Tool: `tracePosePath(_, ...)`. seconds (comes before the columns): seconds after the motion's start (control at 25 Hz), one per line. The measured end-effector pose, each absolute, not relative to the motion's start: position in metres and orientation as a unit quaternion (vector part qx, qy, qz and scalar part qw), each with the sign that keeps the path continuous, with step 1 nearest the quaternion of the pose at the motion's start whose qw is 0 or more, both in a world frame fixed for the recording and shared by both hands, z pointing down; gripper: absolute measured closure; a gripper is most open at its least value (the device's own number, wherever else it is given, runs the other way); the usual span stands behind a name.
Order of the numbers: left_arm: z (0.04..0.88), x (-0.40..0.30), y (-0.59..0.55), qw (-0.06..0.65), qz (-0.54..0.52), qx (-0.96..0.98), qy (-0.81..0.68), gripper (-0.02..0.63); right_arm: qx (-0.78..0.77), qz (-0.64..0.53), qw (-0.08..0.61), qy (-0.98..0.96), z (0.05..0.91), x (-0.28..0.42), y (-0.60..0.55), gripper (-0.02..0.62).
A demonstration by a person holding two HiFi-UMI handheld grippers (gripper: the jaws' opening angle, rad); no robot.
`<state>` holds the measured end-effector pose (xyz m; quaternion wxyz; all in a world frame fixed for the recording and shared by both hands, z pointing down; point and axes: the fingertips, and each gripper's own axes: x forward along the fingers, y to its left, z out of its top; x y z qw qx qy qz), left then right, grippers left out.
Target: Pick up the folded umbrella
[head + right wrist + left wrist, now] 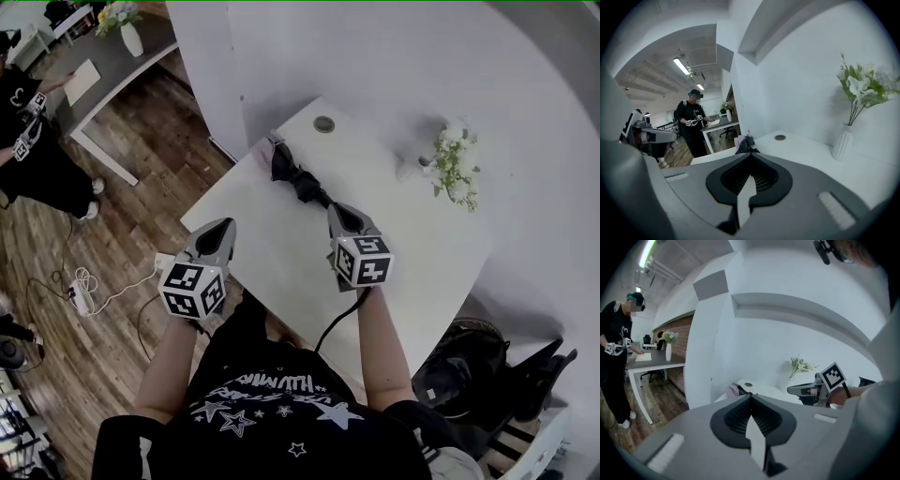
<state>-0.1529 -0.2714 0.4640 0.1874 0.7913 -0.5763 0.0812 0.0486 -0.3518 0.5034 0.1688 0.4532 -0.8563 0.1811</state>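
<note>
Both grippers closed on nothing; folded umbrella lies on the table.
Folded umbrella (298, 178) is dark, fabric bunched mid-length (pale pinkish end in the gripper views); lies diagonally, 11 to 5 o'clock, on white table (412, 253); right gripper (336, 212) near its 5 o'clock end; left gripper (225, 225) at its 7 o'clock; both jaw pairs pressed together.

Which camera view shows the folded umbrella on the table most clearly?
The head view: the folded umbrella lies in full length on the white table. Both gripper views show only a small, foreshortened part of it.
</note>
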Motion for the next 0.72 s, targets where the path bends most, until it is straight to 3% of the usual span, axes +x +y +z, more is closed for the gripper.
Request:
tracePosePath(0.36, 0.475, -0.168, -0.349, 0.203, 0.094, 0.823, -0.521, 0.603, 0.445, 0.187, 0.237, -0.843, 0.521, 0.01, -0.4, 0.58)
tracePosePath(0.72, 0.491, -0.18, -0.406, 0.216, 0.091, 0.837, -0.494, 0.603, 0.437, 0.192, 0.276, -0.834, 0.542, -0.02, -0.44, 0.447)
